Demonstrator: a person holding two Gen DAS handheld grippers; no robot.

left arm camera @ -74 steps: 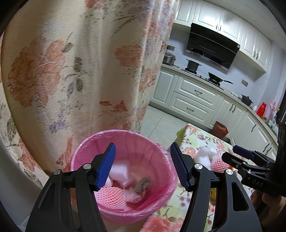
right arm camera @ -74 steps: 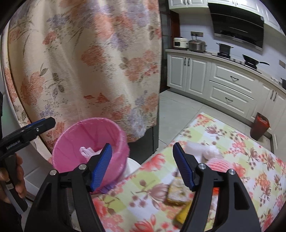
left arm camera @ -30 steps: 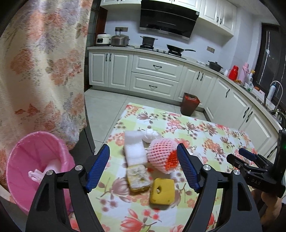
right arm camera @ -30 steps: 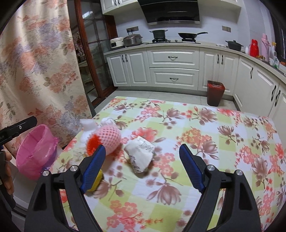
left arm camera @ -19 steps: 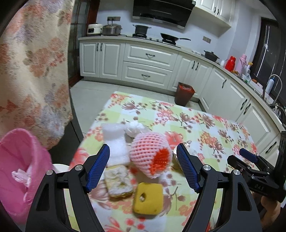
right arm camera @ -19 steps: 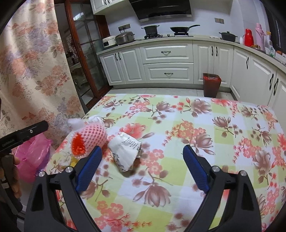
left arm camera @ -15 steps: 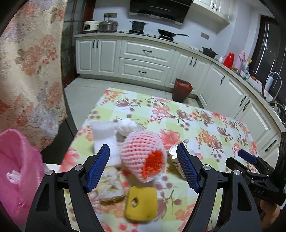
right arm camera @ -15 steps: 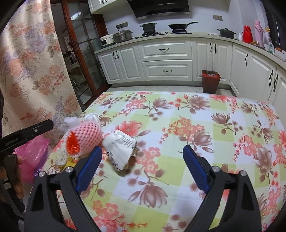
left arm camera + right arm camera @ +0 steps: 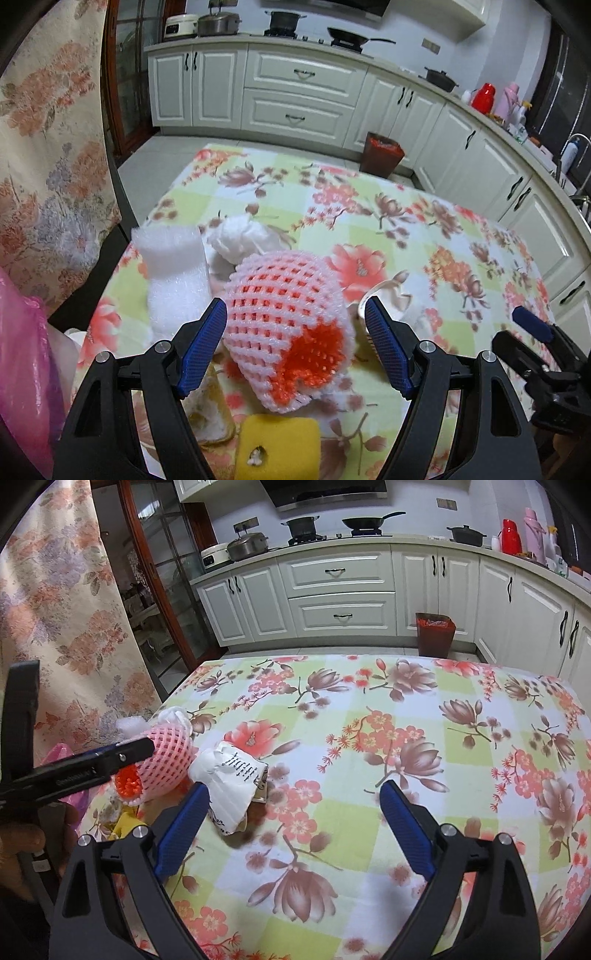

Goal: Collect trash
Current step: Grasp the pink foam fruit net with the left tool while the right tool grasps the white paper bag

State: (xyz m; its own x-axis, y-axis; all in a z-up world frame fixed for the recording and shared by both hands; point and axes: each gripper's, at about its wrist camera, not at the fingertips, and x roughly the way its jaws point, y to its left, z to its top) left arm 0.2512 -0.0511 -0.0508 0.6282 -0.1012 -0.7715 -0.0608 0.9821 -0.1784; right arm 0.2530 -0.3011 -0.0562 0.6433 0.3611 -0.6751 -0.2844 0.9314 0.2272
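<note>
- A pink bin liner (image 9: 22, 354) showed at the left edge of the left wrist view, beside the table and below its edge; its contents could not be seen.
- A small dark waste bin (image 9: 435, 634) with a red liner stood on the kitchen floor against the white cabinets (image 9: 340, 590), well apart from the table.
- The table (image 9: 388, 746), under a floral checked cloth, carried the trash, all clustered near its left edge.
- A pink foam fruit net (image 9: 284, 325), with an orange net showing at its mouth, lay on the cloth between the blue pads of the left gripper (image 9: 295, 347); the jaws stood apart and pressed on nothing.
- A white foam piece (image 9: 173, 273) and a white wad (image 9: 240, 240) lay just behind the net; a yellow sponge (image 9: 277, 454) and a soiled pale sponge (image 9: 210, 410) lay in front.
- A crumpled white wrapper (image 9: 232, 779) with dark print lay just beside the net.
- The right gripper (image 9: 291, 827) hung over bare cloth with jaws spread wide, having just been opening further, its left pad close by the wrapper and nothing held.
- Pots and a pan sat on the counter at the back; a flowered curtain (image 9: 62, 609) hung at the left.
</note>
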